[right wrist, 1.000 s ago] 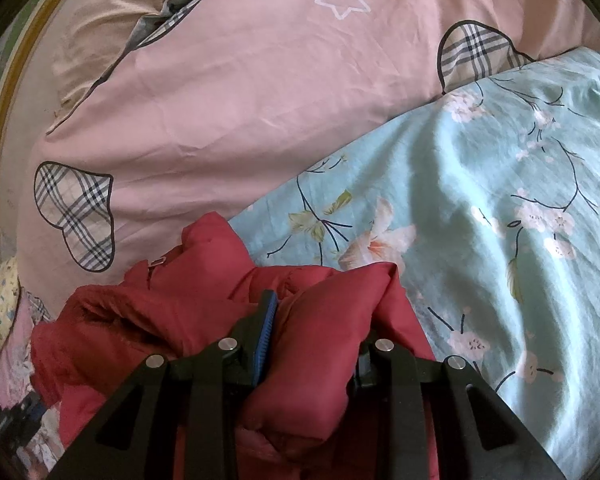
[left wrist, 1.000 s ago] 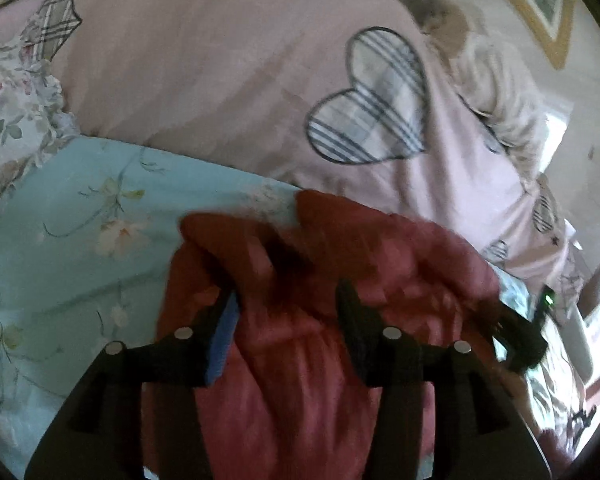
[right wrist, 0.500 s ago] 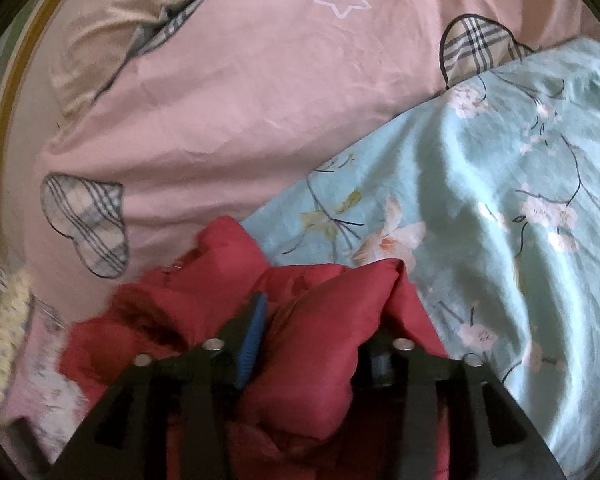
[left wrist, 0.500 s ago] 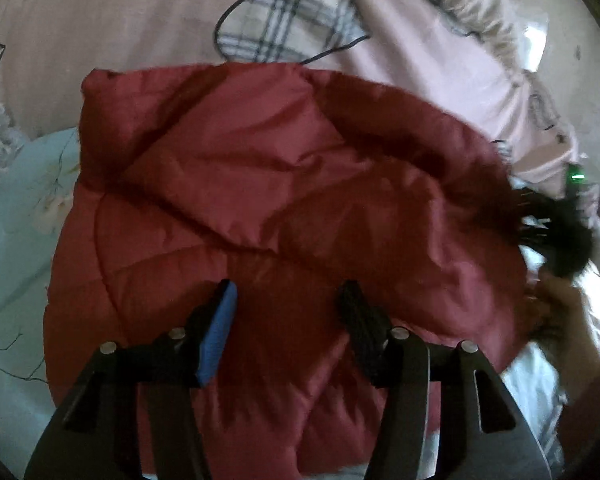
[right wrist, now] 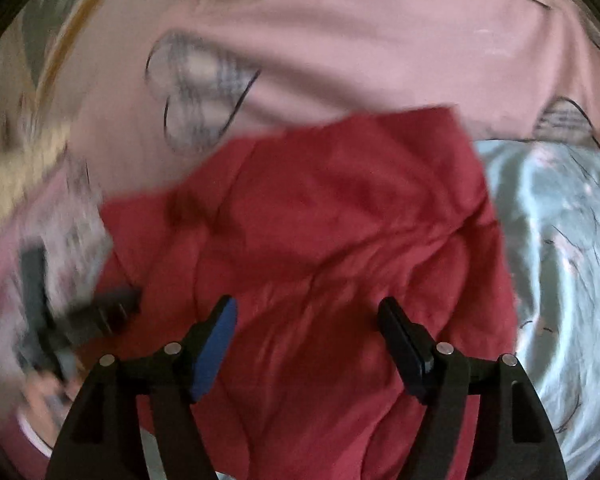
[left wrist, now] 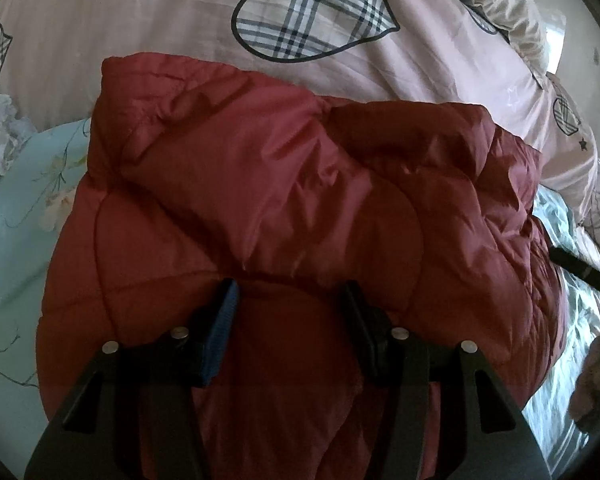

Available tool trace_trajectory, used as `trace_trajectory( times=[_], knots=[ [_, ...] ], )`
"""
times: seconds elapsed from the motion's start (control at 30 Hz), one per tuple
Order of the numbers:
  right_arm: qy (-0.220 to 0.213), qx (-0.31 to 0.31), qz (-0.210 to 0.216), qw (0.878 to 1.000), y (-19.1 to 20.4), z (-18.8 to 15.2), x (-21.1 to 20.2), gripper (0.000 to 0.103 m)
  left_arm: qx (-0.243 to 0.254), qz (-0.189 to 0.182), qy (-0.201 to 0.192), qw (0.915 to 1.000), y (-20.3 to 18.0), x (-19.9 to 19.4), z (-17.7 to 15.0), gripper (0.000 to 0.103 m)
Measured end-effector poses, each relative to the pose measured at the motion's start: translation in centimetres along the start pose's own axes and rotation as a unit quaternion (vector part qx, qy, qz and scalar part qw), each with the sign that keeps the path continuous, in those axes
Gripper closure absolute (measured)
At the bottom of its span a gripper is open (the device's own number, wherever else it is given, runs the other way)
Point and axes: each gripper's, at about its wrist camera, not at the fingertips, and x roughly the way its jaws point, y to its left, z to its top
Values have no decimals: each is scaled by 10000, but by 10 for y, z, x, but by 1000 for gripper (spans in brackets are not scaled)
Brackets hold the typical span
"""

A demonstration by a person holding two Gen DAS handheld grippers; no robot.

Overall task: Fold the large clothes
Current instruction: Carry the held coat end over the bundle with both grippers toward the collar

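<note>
A dark red quilted jacket (left wrist: 284,184) lies in a folded bundle on the bed, spread wide below both grippers. It also shows in the right wrist view (right wrist: 340,216), which is blurred by motion. My left gripper (left wrist: 290,292) is open just above the jacket's near part, with nothing between its fingers. My right gripper (right wrist: 308,308) is wide open above the jacket and holds nothing.
A pink quilt with plaid hearts (left wrist: 308,20) lies beyond the jacket. A light blue floral sheet (left wrist: 16,216) lies under it and shows at the right in the right wrist view (right wrist: 560,260). The other gripper shows blurred at the left (right wrist: 60,320).
My right gripper has let go of the jacket, opened wide and swung left. The jacket now lies spread flatter under both grippers. The left view has closed in over it.
</note>
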Motion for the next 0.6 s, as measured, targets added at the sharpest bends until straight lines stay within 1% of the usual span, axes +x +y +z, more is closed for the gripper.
trace_trajectory(
  times=[0.03, 0.07, 0.1, 0.17, 0.2, 0.27, 0.33, 0.4, 0.6],
  knots=[
    [92, -141, -135, 9998, 3, -1, 7, 28, 27, 6, 1, 10000, -1, 1, 2, 51],
    [148, -228, -246, 9993, 4, -1, 13, 29, 52, 50, -7, 10000, 2, 1, 5, 55],
    [176, -246, -356, 9989, 2, 2, 19, 29, 46, 73, -7, 10000, 5, 1, 6, 57],
    [233, -138, -414, 9988, -3, 5, 26, 30, -38, 79, 8, 10000, 17, 4, 12, 62],
    [249, 11, -412, 9988, -11, 9, 32, 29, -101, 71, 35, 9999, 24, 7, 16, 64],
    [277, 254, -341, 9987, -22, 15, 38, 29, -207, 142, 65, 9997, 34, 14, 22, 66],
    [309, 595, -200, 9976, -36, 18, 45, 29, -353, 134, 151, 9992, 42, 21, 28, 66],
    [303, 807, -215, 9960, -44, 21, 50, 29, -481, 152, 205, 9985, 49, 27, 31, 66],
    [292, 827, -346, 9955, -47, 22, 62, 29, -448, 328, 259, 9981, 48, 40, 36, 65]
  ],
)
